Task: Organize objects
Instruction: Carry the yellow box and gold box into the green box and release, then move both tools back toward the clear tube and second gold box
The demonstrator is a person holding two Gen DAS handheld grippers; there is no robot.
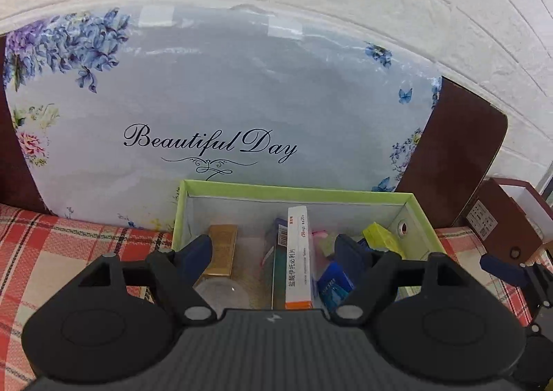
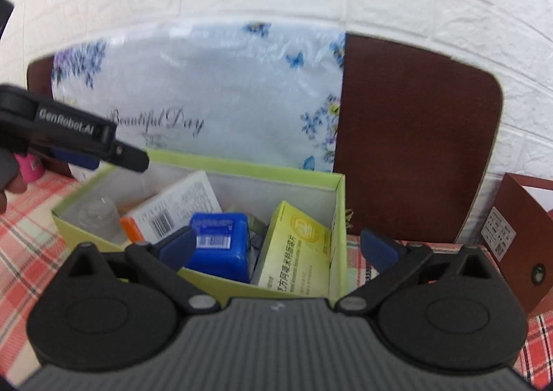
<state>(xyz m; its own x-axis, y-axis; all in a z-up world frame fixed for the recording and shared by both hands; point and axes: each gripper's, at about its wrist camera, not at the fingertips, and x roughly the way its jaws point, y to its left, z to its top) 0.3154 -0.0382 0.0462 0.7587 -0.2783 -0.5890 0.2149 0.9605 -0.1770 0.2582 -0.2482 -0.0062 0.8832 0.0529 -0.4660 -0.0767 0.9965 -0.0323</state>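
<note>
Left wrist — hand-held gripper (image 1: 276, 246) over box (image 1: 293, 192)

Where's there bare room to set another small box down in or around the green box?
Inside the green box, only the floor between the gold box and the white-orange box is bare. Its right half is crowded. The plaid cloth left of it is bare, and a strip toward the brown box.
</note>
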